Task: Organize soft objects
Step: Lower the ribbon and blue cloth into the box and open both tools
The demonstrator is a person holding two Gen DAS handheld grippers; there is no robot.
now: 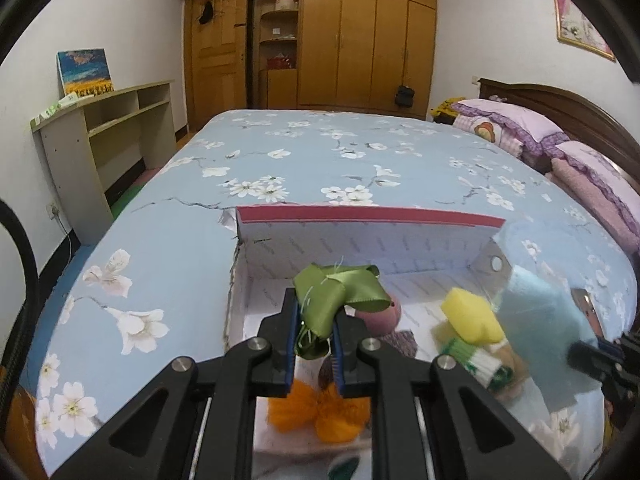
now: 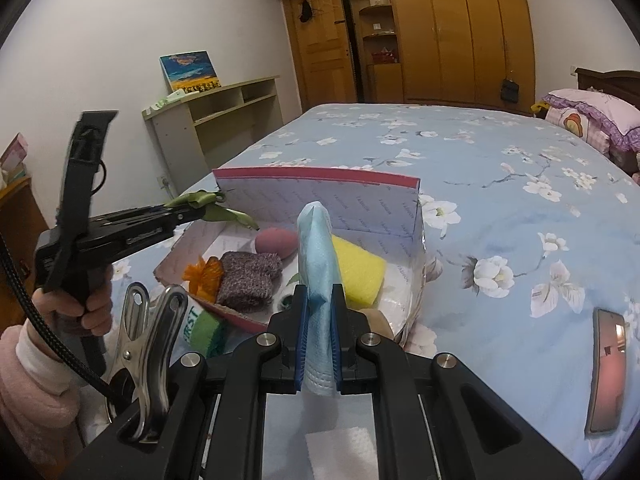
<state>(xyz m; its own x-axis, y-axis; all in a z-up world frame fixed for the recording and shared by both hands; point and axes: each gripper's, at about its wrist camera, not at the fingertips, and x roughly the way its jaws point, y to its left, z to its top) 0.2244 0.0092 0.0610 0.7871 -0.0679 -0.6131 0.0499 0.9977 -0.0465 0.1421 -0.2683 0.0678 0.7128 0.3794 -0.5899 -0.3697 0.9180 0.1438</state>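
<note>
Left gripper (image 2: 208, 210): fingers clamped on a green ribbon (image 1: 340, 292), held over the box's left wall.
Box (image 2: 320, 200): stood near the bed's (image 2: 500, 200) front edge, already holding an orange flower (image 2: 204, 274), knitted piece (image 2: 248, 276), pink sponge (image 2: 276, 242) and yellow sponge (image 2: 360, 272).
Right gripper (image 2: 320, 308): fingers pinched a blue mask (image 2: 318, 248) above the box.
Progress: mostly done; ribbon and mask apparently still to go in.

The box (image 2: 320, 208) sat on the bed (image 2: 500, 168) with its top open. Its tall back wall blocked the far side. Inside, a yellow sponge (image 2: 360, 276), a grey knit piece (image 2: 248, 280), a pink egg sponge (image 2: 276, 242) and an orange flower (image 2: 204, 276) filled most of the floor. A phone (image 2: 608, 368) lay to the right. The rest of the bed was bare.
</note>
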